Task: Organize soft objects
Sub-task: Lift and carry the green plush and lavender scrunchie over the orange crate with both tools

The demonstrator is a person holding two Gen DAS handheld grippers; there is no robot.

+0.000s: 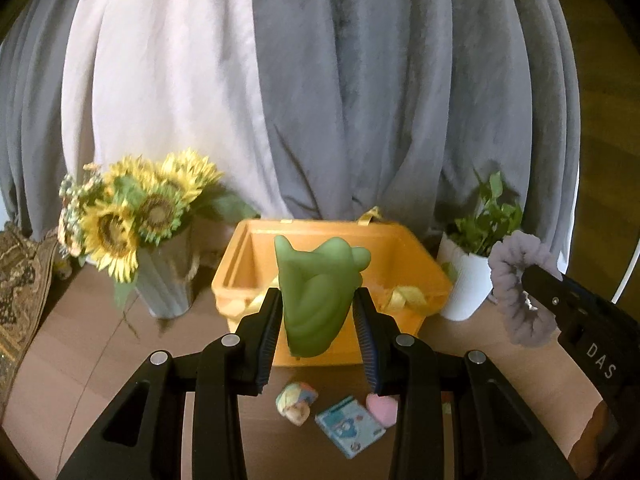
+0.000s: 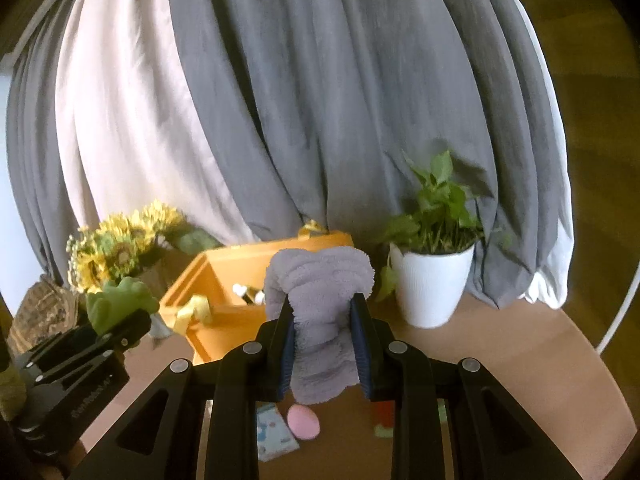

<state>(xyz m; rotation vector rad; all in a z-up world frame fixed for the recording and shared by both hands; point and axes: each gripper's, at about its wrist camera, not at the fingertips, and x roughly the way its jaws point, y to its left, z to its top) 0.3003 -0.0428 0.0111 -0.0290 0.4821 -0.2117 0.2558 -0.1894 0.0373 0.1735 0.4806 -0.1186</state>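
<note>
My left gripper (image 1: 318, 300) is shut on a soft green squishy object (image 1: 316, 292), held up in front of the orange box (image 1: 424, 264). My right gripper (image 2: 323, 312) is shut on a fluffy lavender scrunchie (image 2: 320, 312), also lifted before the orange box (image 2: 224, 308). In the left wrist view the right gripper (image 1: 528, 276) shows at the right with the scrunchie (image 1: 516, 292). In the right wrist view the left gripper (image 2: 124, 320) shows at the left with the green object (image 2: 116, 300). On the table below lie a pink sponge (image 1: 382, 408), a small pastel plush (image 1: 297, 402) and a blue packet (image 1: 350, 426).
A vase of sunflowers (image 1: 132, 216) stands left of the box and a white potted plant (image 2: 434, 280) stands to its right. Grey and white curtains (image 1: 320, 100) hang behind. Yellow ribbon (image 1: 408, 296) lies in the box. A patterned cloth (image 1: 20, 280) sits at far left.
</note>
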